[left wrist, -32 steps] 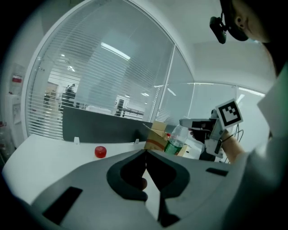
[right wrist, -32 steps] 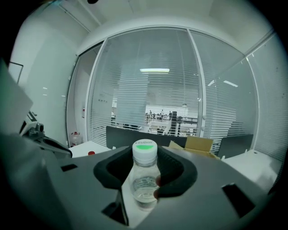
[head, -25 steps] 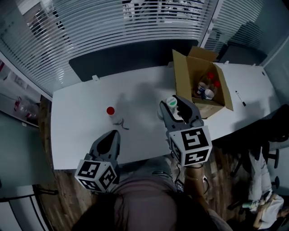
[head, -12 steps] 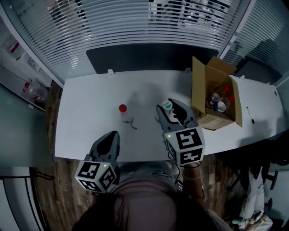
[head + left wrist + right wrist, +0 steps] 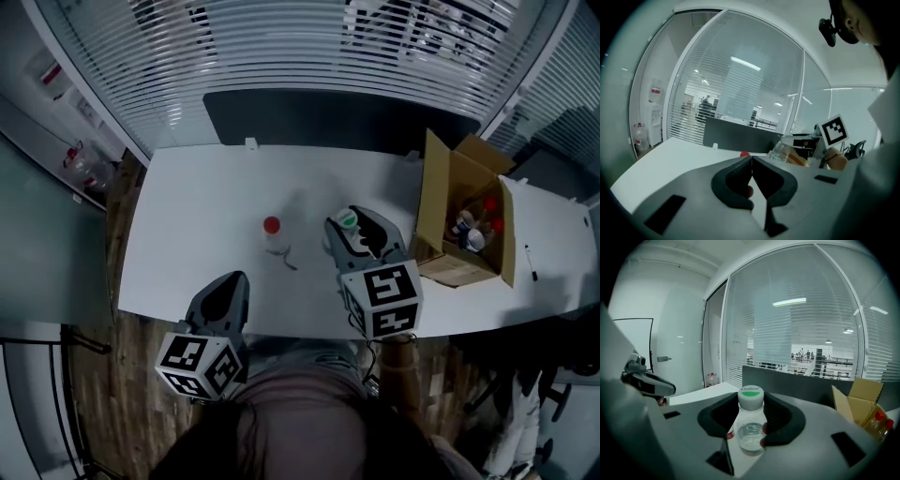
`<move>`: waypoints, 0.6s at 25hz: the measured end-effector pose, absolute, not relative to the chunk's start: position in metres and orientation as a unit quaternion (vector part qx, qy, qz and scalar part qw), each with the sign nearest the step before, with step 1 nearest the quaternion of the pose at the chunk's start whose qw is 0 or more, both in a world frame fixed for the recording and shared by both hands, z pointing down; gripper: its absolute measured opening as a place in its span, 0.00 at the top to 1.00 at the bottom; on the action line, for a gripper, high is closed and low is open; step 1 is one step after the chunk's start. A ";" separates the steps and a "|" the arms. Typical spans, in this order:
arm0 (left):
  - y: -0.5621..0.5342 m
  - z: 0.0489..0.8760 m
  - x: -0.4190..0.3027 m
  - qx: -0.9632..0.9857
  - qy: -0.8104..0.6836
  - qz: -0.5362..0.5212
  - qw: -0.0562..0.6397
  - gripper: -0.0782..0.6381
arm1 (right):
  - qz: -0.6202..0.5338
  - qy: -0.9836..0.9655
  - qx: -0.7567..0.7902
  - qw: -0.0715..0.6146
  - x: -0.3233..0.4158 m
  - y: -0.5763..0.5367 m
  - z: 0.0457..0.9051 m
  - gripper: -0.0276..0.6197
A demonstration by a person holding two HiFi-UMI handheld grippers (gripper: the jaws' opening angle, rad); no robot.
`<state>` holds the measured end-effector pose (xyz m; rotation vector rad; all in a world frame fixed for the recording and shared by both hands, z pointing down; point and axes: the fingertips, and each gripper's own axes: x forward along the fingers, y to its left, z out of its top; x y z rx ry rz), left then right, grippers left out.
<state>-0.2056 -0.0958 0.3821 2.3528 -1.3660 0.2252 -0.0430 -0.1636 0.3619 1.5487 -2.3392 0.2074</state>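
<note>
R tongs point(image 5: 749, 439) grip bottle point(image 5: 751, 420), open desk point(image 5: 202, 220) ahead

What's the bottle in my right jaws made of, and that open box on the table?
The bottle looks like clear, glossy plastic: its wall is see-through. Its cap seems opaque white plastic with a green top. The box looks like matte brown cardboard, with flaps folded up.

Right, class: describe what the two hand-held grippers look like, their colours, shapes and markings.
Both are grey-bodied. The left gripper and the right gripper each end in two dark, curved jaws that narrow towards the tip, and each carries a white cube printed with black square markers.
</note>
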 end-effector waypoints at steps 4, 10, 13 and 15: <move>-0.097 0.382 -0.210 0.837 -0.500 0.079 0.206 0.88 | 0.074 -0.827 0.532 0.168 -0.048 -0.171 0.368 0.68; -0.100 0.385 -0.215 0.830 -0.509 0.079 0.212 0.88 | 0.077 -0.838 0.512 0.172 -0.060 -0.181 0.385 0.68; -0.103 0.386 -0.218 0.827 -0.514 0.079 0.213 0.88 | 0.081 -0.842 0.502 0.179 -0.066 -0.185 0.398 0.68; -0.104 0.387 -0.220 0.825 -0.517 0.081 0.214 0.88 | 0.086 -0.843 0.499 0.184 -0.069 -0.188 0.406 0.68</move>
